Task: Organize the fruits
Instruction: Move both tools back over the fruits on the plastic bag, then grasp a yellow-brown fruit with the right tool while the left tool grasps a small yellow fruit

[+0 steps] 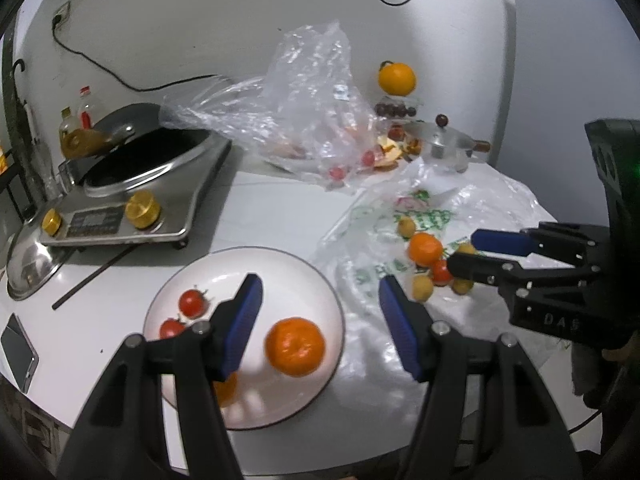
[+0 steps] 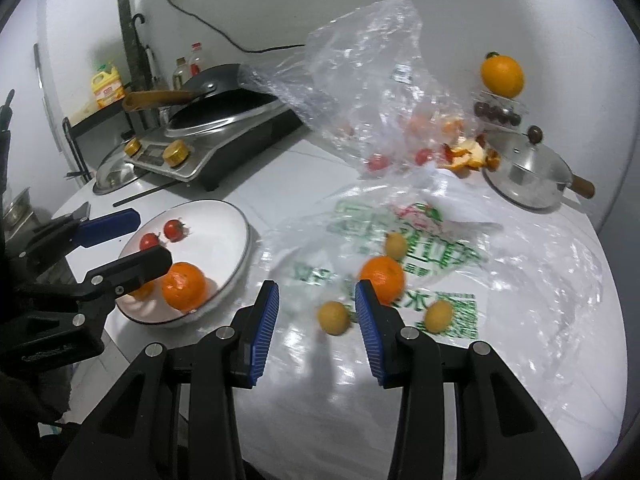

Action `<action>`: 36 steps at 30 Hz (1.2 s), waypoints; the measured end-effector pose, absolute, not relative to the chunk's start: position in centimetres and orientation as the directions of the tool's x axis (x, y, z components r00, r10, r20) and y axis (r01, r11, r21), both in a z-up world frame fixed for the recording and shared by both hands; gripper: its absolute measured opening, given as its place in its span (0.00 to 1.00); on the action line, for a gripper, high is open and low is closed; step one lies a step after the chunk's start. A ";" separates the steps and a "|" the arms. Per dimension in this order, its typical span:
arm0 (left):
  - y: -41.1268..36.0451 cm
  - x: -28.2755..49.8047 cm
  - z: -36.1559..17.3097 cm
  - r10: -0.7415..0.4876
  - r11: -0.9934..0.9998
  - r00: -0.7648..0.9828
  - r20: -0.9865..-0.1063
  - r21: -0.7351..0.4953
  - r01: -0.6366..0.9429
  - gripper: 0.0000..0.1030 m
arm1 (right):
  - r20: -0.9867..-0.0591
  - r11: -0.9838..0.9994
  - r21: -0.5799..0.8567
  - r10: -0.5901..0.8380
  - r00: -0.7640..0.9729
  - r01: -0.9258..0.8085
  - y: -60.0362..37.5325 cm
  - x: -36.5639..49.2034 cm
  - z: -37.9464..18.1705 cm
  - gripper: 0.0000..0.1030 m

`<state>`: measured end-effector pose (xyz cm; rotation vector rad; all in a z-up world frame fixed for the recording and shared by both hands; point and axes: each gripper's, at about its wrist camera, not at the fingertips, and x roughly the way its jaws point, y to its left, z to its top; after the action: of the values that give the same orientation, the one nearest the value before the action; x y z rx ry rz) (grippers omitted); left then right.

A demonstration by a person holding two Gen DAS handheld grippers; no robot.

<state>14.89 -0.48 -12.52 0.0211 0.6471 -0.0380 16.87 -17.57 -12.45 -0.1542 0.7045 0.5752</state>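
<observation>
A white plate (image 1: 320, 280) holds a tangerine (image 1: 295, 346), a second one (image 1: 226, 390) partly hidden by my finger, and two cherry tomatoes (image 1: 193, 303). My left gripper (image 1: 320, 324) is open and empty just above the plate; the plate also shows in the right wrist view (image 2: 236, 224). On a printed plastic bag (image 2: 440, 248) lie a tangerine (image 2: 382, 278) and three small yellow fruits (image 2: 334, 317). My right gripper (image 2: 316, 328) is open and empty just above the nearest yellow fruit; it also shows in the left wrist view (image 1: 476, 252).
An induction cooker with a wok (image 1: 132, 192) stands at the back left. A crumpled clear bag (image 1: 312, 108) with tomatoes and peels (image 2: 468, 156) lies at the back. A lidded steel pot (image 2: 528, 176), an orange (image 2: 502, 74) and a phone (image 1: 18, 352) are nearby.
</observation>
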 end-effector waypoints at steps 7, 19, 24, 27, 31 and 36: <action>-2.7 15.4 -12.8 -0.042 0.997 0.787 -0.615 0.023 0.072 0.60 | -0.652 0.858 0.067 0.424 0.629 -0.509 -20.5 17.3 -12.9 0.41; -6.2 16.3 -14.2 -0.062 0.990 0.763 -0.644 0.056 0.127 0.60 | -0.683 0.866 0.100 0.417 0.599 -0.489 -23.0 17.9 -15.5 0.41; -6.6 16.8 -14.6 -0.072 0.989 0.752 -0.655 0.053 0.140 0.60 | -0.699 0.860 0.110 0.423 0.577 -0.498 -22.7 18.3 -16.6 0.41; -6.9 17.2 -14.8 -0.075 0.987 0.749 -0.658 0.056 0.148 0.60 | -0.702 0.858 0.110 0.424 0.572 -0.502 -22.6 18.8 -16.9 0.41; -7.3 17.6 -15.3 -0.083 0.985 0.741 -0.667 0.060 0.164 0.60 | -0.712 0.855 0.121 0.428 0.557 -0.504 -22.5 19.6 -17.5 0.41; -7.8 18.3 -15.7 -0.089 0.982 0.734 -0.673 0.063 0.177 0.60 | -0.716 0.845 0.125 0.439 0.542 -0.520 -22.2 20.0 -17.9 0.40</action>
<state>18.26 -7.79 -15.68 0.1255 0.7321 -0.1466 19.99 -22.17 -17.94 -0.1073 0.8192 0.5706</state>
